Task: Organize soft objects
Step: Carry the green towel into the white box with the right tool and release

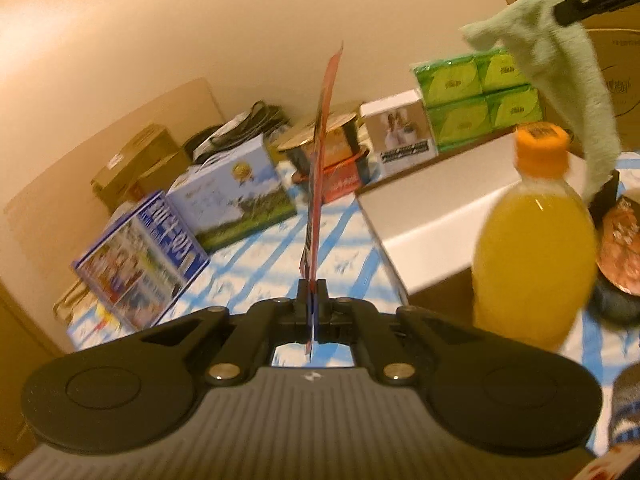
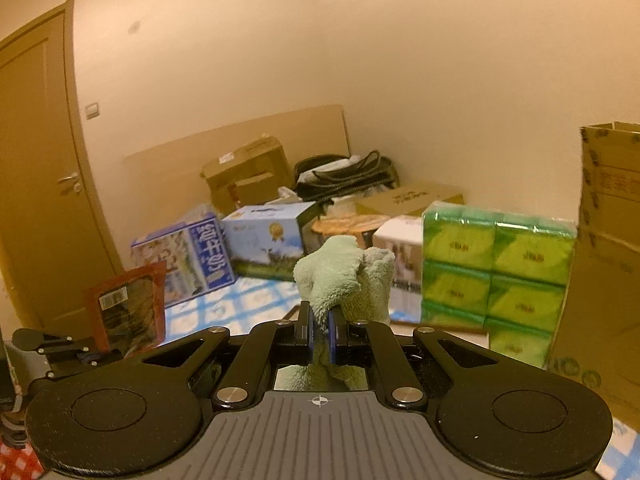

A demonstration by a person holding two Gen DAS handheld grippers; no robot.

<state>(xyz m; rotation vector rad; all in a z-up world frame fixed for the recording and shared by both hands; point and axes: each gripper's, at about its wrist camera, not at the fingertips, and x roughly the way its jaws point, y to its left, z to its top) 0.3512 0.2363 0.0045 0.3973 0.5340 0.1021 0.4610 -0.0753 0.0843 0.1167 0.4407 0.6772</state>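
My left gripper is shut on a flat red snack packet, seen edge-on and standing up from the jaws. In the right wrist view that red packet shows its barcode side at lower left, held by the left gripper. My right gripper is shut on a pale green fluffy cloth that bunches above the jaws. The left wrist view shows the same green cloth hanging at upper right from the right gripper's black fingers.
An orange juice bottle stands close at right. A green tissue multipack, several printed boxes and cardboard boxes crowd a blue-and-white checked tablecloth. A white box lies nearby. A brown door stands at left.
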